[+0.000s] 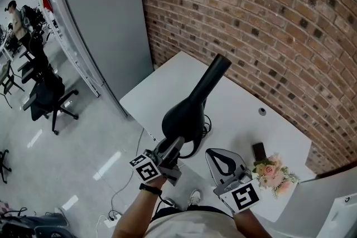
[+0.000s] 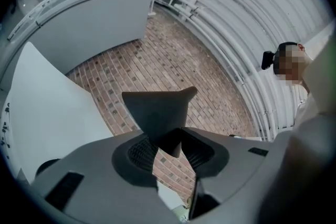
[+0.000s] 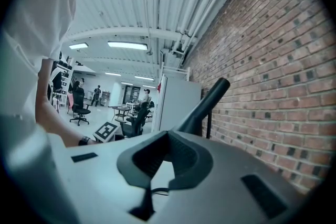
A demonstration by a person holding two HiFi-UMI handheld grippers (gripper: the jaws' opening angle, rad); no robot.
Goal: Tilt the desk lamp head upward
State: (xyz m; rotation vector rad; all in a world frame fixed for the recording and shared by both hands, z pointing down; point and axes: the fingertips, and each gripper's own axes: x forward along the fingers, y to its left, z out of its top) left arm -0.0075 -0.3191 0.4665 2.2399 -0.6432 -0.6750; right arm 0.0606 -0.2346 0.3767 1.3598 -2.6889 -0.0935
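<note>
Head view first: the black desk lamp head (image 1: 183,119) sits near the front edge of the white desk (image 1: 240,114). Its lamp arm (image 1: 215,72) slants up and away toward the brick wall (image 1: 268,19). The left gripper (image 1: 174,147) comes in from below and meets the near end of the head. The right gripper (image 1: 225,160) hangs just to the right of it, apart from the lamp, over the desk's front edge. A bunch of flowers (image 1: 273,173) lies on the desk at the right, and a grey partition (image 1: 106,19) stands at the left.

Over to the left gripper view: the left gripper (image 2: 170,149) has its 2 jaws about half closed, and both ribbed pads (image 2: 139,152) are pinching the narrow lower tip of the desk lamp head (image 2: 157,107). The head fans out dark and wedge-shaped above the jaws, with brick wall (image 2: 173,65) behind it.

Now the right gripper view: the right gripper (image 3: 165,157) shows a modest gap between its jaws and has hold of nothing. Only white desk (image 3: 163,173) and a strand of black cable (image 3: 160,190) show through. The lamp arm (image 3: 210,97) rises beyond the jaws, and the left gripper's marker cube (image 3: 107,131) sits off to the left.
</note>
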